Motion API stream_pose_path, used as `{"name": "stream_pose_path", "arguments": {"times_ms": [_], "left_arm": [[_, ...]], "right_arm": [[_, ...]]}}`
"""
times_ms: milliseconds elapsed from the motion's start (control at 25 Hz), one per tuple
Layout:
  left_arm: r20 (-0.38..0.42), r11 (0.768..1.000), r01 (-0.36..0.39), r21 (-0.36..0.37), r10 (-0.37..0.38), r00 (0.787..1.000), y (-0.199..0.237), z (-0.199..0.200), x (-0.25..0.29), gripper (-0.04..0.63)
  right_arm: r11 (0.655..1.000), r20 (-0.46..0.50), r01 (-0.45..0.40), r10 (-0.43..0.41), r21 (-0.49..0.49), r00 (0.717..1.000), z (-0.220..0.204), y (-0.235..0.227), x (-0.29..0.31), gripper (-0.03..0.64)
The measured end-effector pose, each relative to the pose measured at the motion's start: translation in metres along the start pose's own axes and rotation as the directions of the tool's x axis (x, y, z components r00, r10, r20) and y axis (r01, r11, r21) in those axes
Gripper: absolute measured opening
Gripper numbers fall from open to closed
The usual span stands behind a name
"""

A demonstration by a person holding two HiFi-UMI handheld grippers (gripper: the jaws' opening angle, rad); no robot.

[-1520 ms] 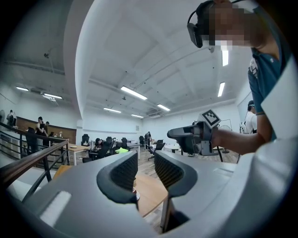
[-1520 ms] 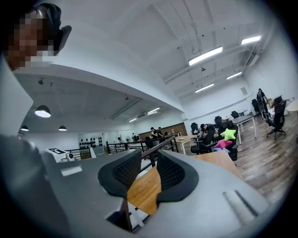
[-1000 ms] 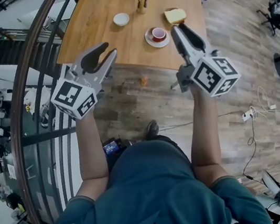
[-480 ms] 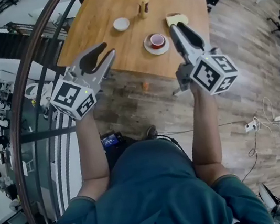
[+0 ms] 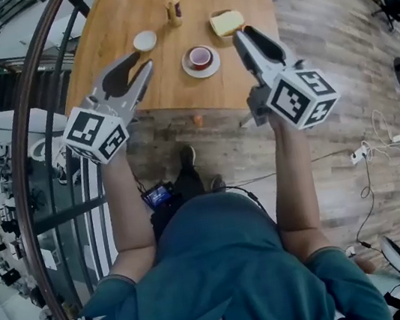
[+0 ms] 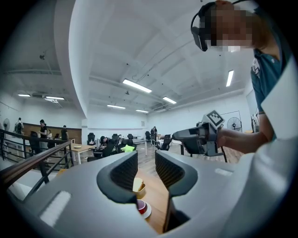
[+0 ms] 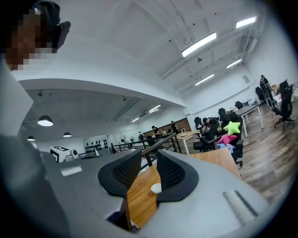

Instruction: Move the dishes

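Over the near edge of the wooden tabletop point(image 5: 122, 9), left gripper point(image 5: 140, 62) and right gripper point(image 5: 243, 33) hang empty, jaws barely parted; I'd widen them before reaching the red cup point(image 5: 200, 56) on its white saucer point(image 5: 192, 71).

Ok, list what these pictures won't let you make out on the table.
- Red cup: contents too small in head view; left gripper fingers hide part in its view.
- Bottle: label too small, head view.
- Yellow item: identity unclear, too small, head view.
- White bowl: right gripper fingers hide part in its view.
- Table: far end cut off, head view.
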State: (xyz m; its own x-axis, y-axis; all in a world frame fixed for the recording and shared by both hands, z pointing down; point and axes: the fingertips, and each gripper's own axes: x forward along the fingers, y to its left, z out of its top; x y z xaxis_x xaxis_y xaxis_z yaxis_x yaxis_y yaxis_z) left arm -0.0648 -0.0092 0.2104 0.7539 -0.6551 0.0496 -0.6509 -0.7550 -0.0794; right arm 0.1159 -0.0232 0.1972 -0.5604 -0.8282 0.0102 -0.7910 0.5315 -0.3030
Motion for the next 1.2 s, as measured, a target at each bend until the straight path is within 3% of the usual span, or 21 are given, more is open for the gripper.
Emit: {"name": "stream_pose_path", "arguments": {"times_ms": [400,920,1200], "left_arm": [[0.036,0.986,0.169,0.009,-0.169,0.985,0.006,0.009,0.083,0.118],[0.024,0.962,0.273,-0.006,-0.273,0.962,0.036,0.003,0.131,0.118],[0.032,0.936,0.351,-0.015,-0.351,0.936,0.057,0.001,0.157,0.118]], "right_arm": [[0.99,0.037,0.14,-0.139,-0.025,0.99,0.025,-0.048,-0.004,0.087],[0.968,0.044,0.25,-0.25,0.012,0.967,0.025,-0.082,0.016,0.087],[0.945,0.056,0.328,-0.328,0.018,0.943,0.029,-0.095,0.03,0.087]]}}
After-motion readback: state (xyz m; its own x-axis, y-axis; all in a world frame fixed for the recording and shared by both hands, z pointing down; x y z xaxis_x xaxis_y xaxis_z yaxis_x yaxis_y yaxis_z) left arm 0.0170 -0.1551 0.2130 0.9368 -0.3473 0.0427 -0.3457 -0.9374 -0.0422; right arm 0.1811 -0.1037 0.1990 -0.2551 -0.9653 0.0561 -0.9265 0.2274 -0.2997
